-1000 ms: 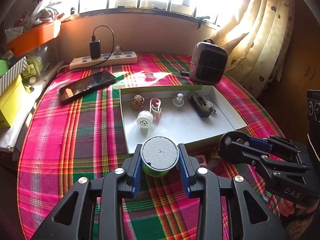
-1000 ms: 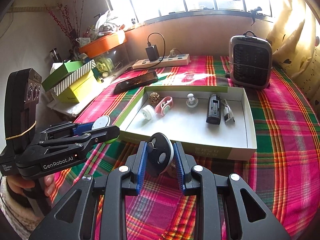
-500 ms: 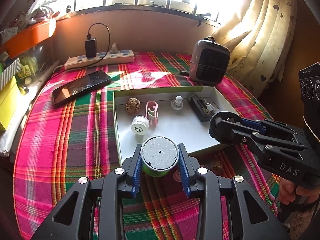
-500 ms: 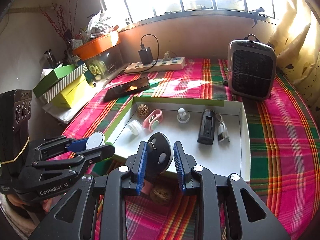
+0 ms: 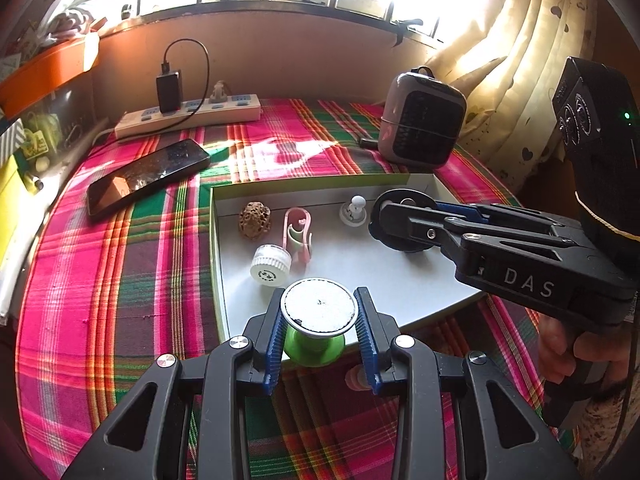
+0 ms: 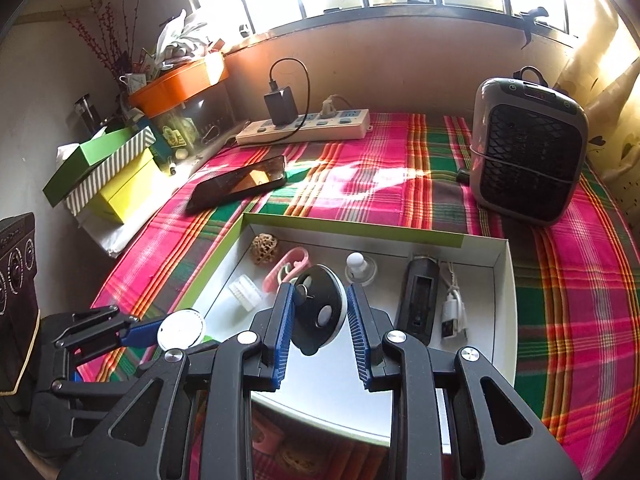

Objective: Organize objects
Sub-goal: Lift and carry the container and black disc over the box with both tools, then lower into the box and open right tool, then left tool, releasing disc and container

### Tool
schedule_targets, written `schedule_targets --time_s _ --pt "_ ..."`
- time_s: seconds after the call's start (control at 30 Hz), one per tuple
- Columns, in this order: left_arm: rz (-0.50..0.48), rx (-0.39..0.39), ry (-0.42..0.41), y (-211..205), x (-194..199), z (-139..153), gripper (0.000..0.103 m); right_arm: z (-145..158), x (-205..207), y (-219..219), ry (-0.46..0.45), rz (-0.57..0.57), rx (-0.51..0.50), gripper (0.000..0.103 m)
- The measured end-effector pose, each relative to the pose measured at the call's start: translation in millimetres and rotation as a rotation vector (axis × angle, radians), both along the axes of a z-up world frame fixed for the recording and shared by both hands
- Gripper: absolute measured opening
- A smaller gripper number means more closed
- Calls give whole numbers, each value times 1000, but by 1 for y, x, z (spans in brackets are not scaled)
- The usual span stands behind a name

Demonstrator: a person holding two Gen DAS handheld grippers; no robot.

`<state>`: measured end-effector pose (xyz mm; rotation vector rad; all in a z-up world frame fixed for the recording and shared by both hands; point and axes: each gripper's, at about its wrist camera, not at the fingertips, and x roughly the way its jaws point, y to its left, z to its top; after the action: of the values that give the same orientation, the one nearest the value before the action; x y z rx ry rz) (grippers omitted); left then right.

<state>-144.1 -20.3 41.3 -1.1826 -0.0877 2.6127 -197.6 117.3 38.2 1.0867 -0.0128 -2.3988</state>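
Observation:
My left gripper (image 5: 319,334) is shut on a green spool with a white round top (image 5: 317,312), held over the near left edge of the white tray (image 5: 404,270). My right gripper (image 6: 320,320) is shut on a black and white round disc (image 6: 320,312) and holds it above the tray's middle; it also shows in the left wrist view (image 5: 400,220). In the tray lie a brown woven ball (image 5: 255,217), a pink clip (image 5: 298,236), a white cap (image 5: 270,266), a white knob (image 5: 354,210), a black device (image 6: 418,296) and a white plug (image 6: 452,312).
A phone (image 5: 146,178), a power strip with charger (image 5: 188,114) and a small grey heater (image 5: 422,120) sit on the plaid cloth beyond the tray. Stacked boxes (image 6: 104,176) stand at the left. Small pink and brown items (image 6: 280,446) lie on the cloth in front of the tray.
Both grippers have moved forward over the tray with their objects. The right gripper now hangs above the tray's middle; the left is at its near left edge.

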Motion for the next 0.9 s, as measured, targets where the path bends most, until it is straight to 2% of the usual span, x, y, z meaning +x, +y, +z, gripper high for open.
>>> schedule_targets --time_s 0.1,0.9 --pt "-1 -3 -6 1 -4 -3 26 -3 -7 -4 -12 10 10 28" --pt "0 -26 -24 4 -31 -19 26 -25 -42 -21 -82 31 47 28"
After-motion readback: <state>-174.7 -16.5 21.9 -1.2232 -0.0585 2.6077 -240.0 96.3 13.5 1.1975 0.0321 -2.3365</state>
